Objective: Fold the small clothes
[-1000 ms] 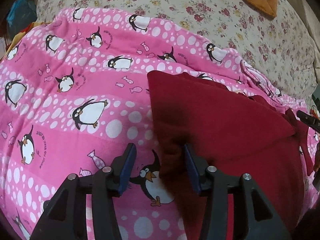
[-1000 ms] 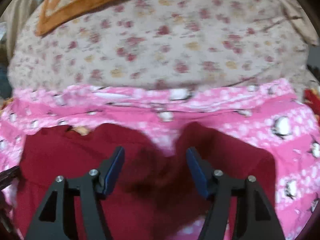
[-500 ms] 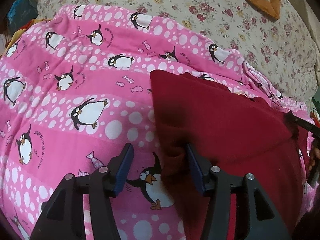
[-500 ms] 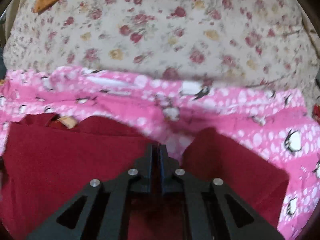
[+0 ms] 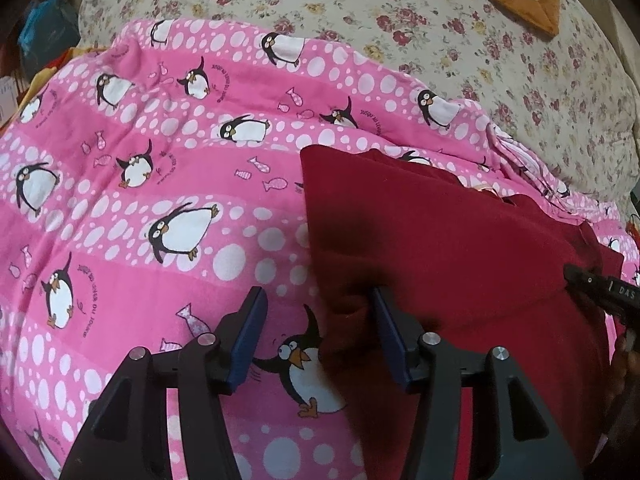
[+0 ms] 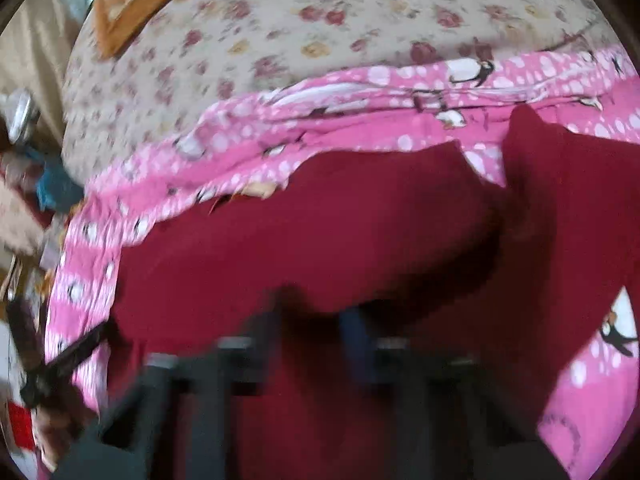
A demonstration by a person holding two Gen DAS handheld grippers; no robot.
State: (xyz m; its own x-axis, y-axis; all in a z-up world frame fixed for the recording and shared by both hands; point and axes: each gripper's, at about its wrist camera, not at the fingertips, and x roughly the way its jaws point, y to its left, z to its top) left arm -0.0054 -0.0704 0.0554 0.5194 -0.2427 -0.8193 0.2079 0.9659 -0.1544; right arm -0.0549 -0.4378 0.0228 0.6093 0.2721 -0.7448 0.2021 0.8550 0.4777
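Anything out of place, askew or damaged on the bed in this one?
Nothing spilled or damaged. Only minor untidiness: the far edge of the pink penguin blanket is bunched into ridges against the floral bedspread, and a tan label pokes out at the neckline of the dark red garment.

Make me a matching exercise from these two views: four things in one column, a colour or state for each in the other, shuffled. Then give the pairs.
Things
1. garment
2. blanket
3. bedspread
4. left tongs

Colour or state
A. cream with small roses
B. open, at the garment's edge
C. plain dark red
D. pink with penguins and white dots

Pairs: 1-C, 2-D, 3-A, 4-B
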